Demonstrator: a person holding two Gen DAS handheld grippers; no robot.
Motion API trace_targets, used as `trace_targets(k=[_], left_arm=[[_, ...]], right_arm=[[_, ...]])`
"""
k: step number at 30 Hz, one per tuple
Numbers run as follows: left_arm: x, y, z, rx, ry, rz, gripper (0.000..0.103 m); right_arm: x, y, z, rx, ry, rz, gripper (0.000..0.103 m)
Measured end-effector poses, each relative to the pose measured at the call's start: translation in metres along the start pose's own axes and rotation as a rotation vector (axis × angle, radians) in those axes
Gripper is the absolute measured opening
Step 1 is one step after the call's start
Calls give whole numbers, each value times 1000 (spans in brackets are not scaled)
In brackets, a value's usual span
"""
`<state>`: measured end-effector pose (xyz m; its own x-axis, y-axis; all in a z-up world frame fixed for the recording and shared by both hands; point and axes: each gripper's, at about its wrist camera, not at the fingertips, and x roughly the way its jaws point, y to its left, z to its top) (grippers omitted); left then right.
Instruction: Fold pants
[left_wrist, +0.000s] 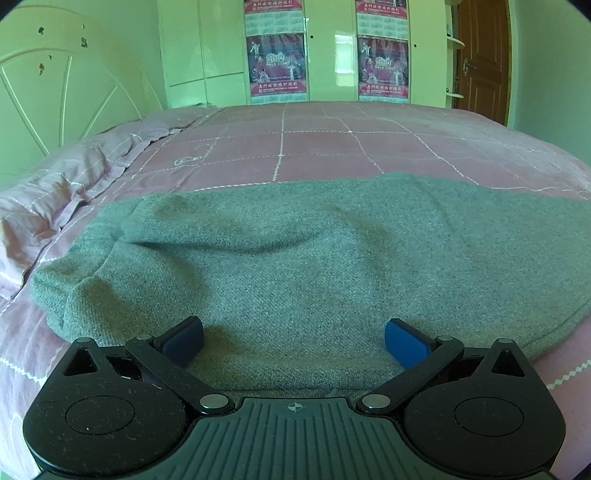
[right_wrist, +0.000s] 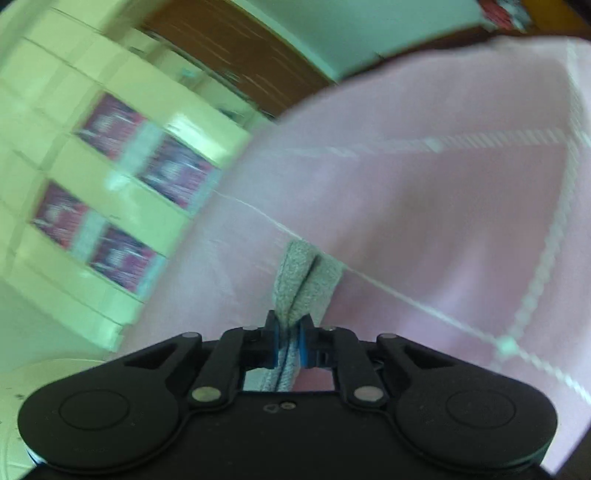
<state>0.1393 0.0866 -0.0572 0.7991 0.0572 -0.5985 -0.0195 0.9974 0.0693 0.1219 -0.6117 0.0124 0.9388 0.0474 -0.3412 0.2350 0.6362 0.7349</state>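
The pants (left_wrist: 295, 258), a soft, thick grey knit that looks limp and fairly weighty, lie spread on the pink bedspread (left_wrist: 314, 147) beneath the left gripper (left_wrist: 294, 341), its jaws apart, while the right gripper (right_wrist: 289, 349) pinches a doubled edge, a sound hold.

The right wrist view is smeared with motion: the wardrobe doors (right_wrist: 92, 155) and the posters (right_wrist: 110, 125) on them are streaks, their print unreadable. The grey pants (right_wrist: 299, 280) show there only as a narrow folded strip; the rest is hidden behind the right gripper (right_wrist: 289, 341), whose blue pads (right_wrist: 302, 347) half cover the pinched cloth. In the left wrist view the pants (left_wrist: 295, 258) run off the right edge, and their near hem is lost behind the left gripper (left_wrist: 294, 341). The small lettering on the posters (left_wrist: 277, 62) is probably a calendar, too fine to read.
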Motion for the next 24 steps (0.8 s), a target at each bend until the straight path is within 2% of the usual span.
trace_targets(k=[2, 3, 4, 6, 7, 9, 10, 12, 15, 16, 18, 21, 24], left_arm=[[0, 0, -3, -5, -13, 2, 103], [0, 0, -3, -9, -16, 2, 103], [0, 0, -3, -12, -16, 3, 103], [2, 0, -2, -10, -14, 6, 103], [2, -1, -2, -7, -13, 9, 103], [2, 0, -2, -8, -12, 5, 103], [2, 1, -3, -8, -13, 5, 103], [2, 0, -4, -9, -20, 9, 103], [-1, -3, -3, -11, -35, 27, 103], [-5, -3, -1, -14, -45, 44, 103], [-17, 0, 2, -39, -85, 107, 103], [-31, 24, 6, -150, -121, 143, 103], [-35, 55, 9, -239, -93, 223, 103]], right_arm=[[-9, 5, 0, -49, -33, 31, 1], [-7, -5, -3, -52, -26, -10, 1], [0, -21, -7, -26, 2, -58, 1], [25, -71, -22, 104, 132, -209, 1], [31, -90, -30, 171, 160, -187, 1], [23, -89, -29, 163, 134, -157, 4], [18, -85, -29, 144, 127, -161, 12], [3, -79, -27, 119, 98, -195, 16], [-24, -62, -25, 30, -6, -265, 20], [-27, -54, -26, -5, -10, -241, 20], [-19, -29, -30, -90, 38, -137, 20], [17, 35, -47, -259, 166, 53, 20], [65, 109, -83, -428, 296, 224, 20]])
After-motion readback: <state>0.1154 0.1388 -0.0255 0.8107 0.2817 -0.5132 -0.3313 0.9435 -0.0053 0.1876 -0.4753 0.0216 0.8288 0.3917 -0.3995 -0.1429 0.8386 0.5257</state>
